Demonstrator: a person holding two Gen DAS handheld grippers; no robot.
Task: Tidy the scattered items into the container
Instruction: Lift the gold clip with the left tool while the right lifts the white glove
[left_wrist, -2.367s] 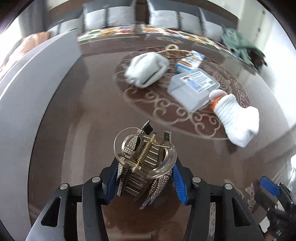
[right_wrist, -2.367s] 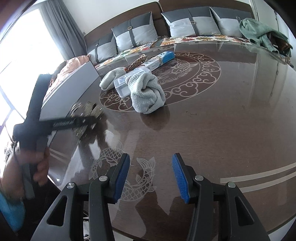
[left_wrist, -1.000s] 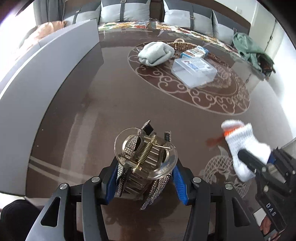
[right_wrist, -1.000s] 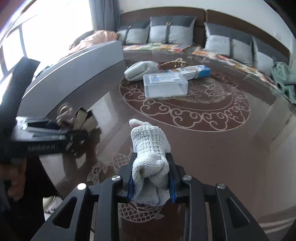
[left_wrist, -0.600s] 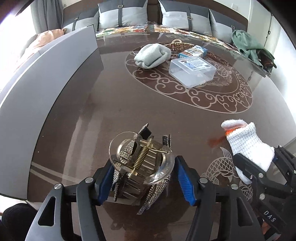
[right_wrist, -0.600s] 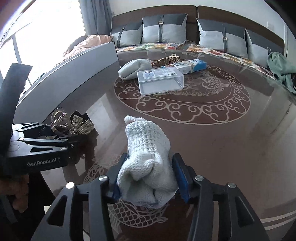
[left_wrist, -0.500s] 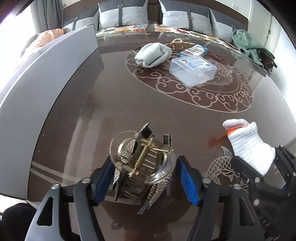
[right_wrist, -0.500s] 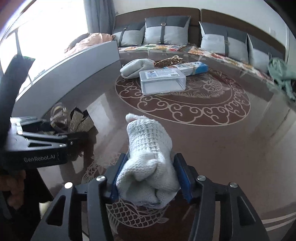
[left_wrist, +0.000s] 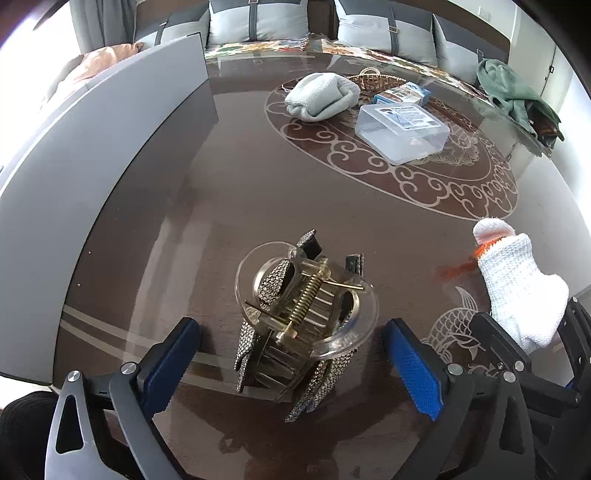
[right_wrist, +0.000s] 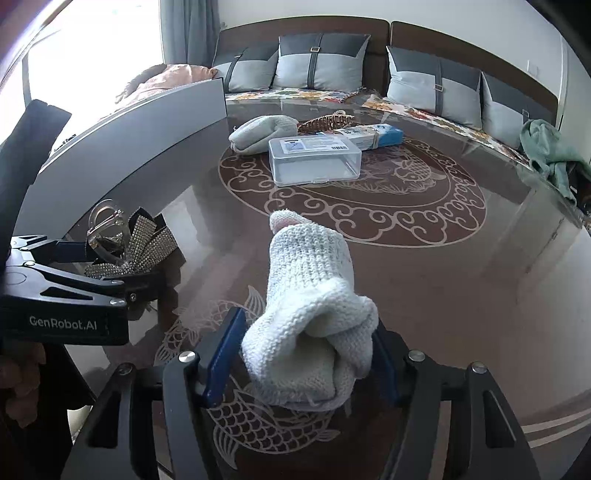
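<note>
Both jaws are opening near the table's (left_wrist: 258, 192) front edge; left gripper (left_wrist: 291, 354) clear of the hair clip (left_wrist: 306, 310), right gripper (right_wrist: 306, 358) loose around the white glove (right_wrist: 310, 295); best back straight off.

R gripper (right_wrist: 306, 354) jaws opening, white glove (right_wrist: 314, 314) between them on table (right_wrist: 461, 295); L gripper (right_wrist: 110, 266) at left by hair clip (right_wrist: 125, 240). Clear box (right_wrist: 314, 160), grey cloth (right_wrist: 262, 133) farther off
</note>
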